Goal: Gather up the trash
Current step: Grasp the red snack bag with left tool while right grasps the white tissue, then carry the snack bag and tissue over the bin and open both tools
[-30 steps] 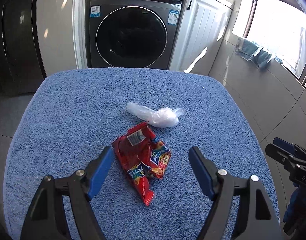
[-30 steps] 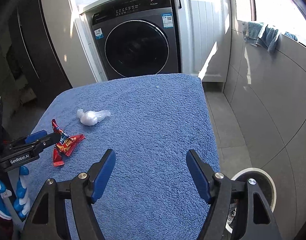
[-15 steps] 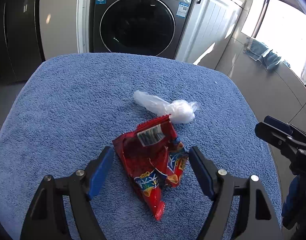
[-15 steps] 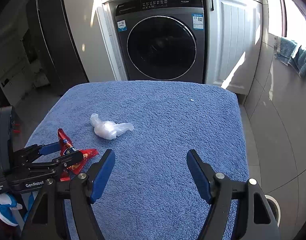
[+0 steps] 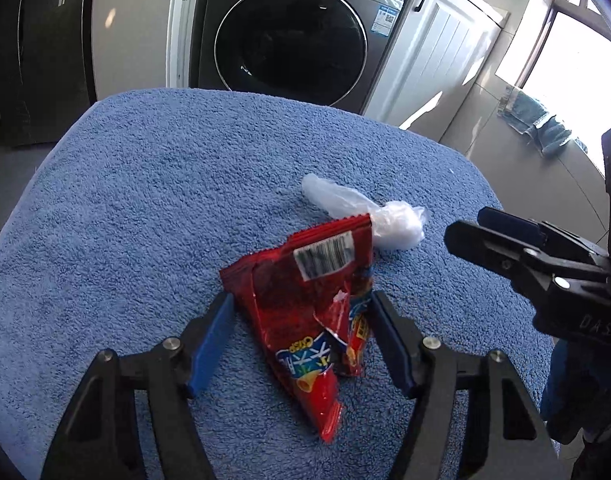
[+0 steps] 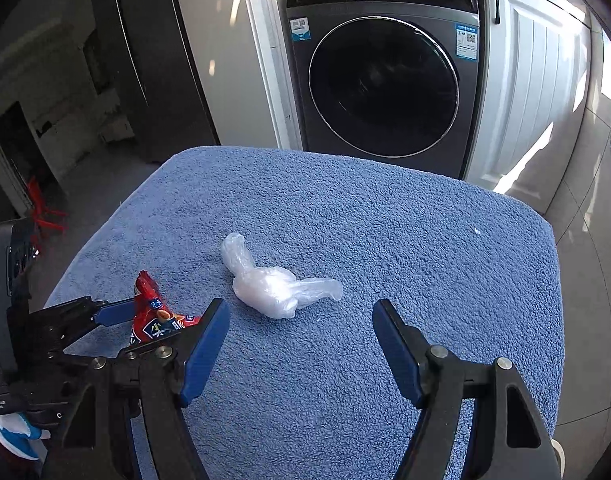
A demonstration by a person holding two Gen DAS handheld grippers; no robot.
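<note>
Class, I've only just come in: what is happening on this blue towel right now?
A person with a gripper in each hand is clearing trash off a blue towel. The left gripper straddles a red snack wrapper; its jaws have just been closing around it, though the pads don't clearly press on it yet. The right gripper is open and empty, pointed at a crumpled clear plastic bag lying just ahead of it. Both pieces lie on the towel.

Strong daylight comes from the window [image 5: 577,60] at right; the left corners are dark, edges curve, focus is sharp.
</note>
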